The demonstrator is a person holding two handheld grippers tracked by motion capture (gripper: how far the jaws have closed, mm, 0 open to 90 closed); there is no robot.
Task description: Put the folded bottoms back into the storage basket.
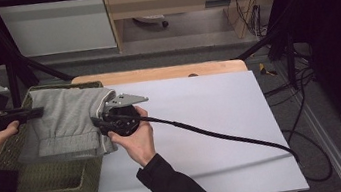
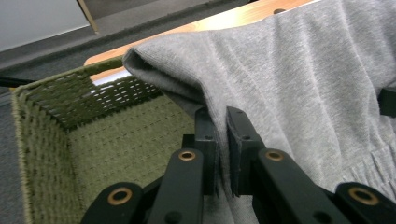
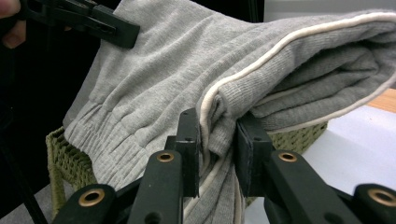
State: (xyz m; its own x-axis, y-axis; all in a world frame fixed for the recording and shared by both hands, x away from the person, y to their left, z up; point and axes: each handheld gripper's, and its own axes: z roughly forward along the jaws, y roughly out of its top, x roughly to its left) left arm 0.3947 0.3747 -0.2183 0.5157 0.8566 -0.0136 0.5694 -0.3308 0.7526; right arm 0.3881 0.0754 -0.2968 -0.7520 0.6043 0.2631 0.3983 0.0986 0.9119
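A folded grey sweat garment point(image 1: 68, 119) with white piping hangs spread above an olive woven basket point(image 1: 57, 182) at the table's left. My left gripper point(image 1: 38, 113) is shut on the garment's left edge; in the left gripper view its jaws point(image 2: 222, 140) pinch a thin fold of the grey cloth point(image 2: 299, 84) over the basket's inside point(image 2: 116, 149). My right gripper point(image 1: 97, 121) is shut on the garment's right edge, and the right gripper view has its jaws point(image 3: 218, 149) clamping the thick piped bundle point(image 3: 299, 70). The left gripper point(image 3: 112, 29) is seen there at top left.
A white sheet point(image 1: 203, 126) covers the wooden table point(image 1: 155, 74) to the right of the basket. The right gripper's black cable point(image 1: 224, 136) trails across the sheet to the right edge. Black frame bars point(image 1: 271, 36) and floor cables point(image 1: 303, 87) stand beyond the table.
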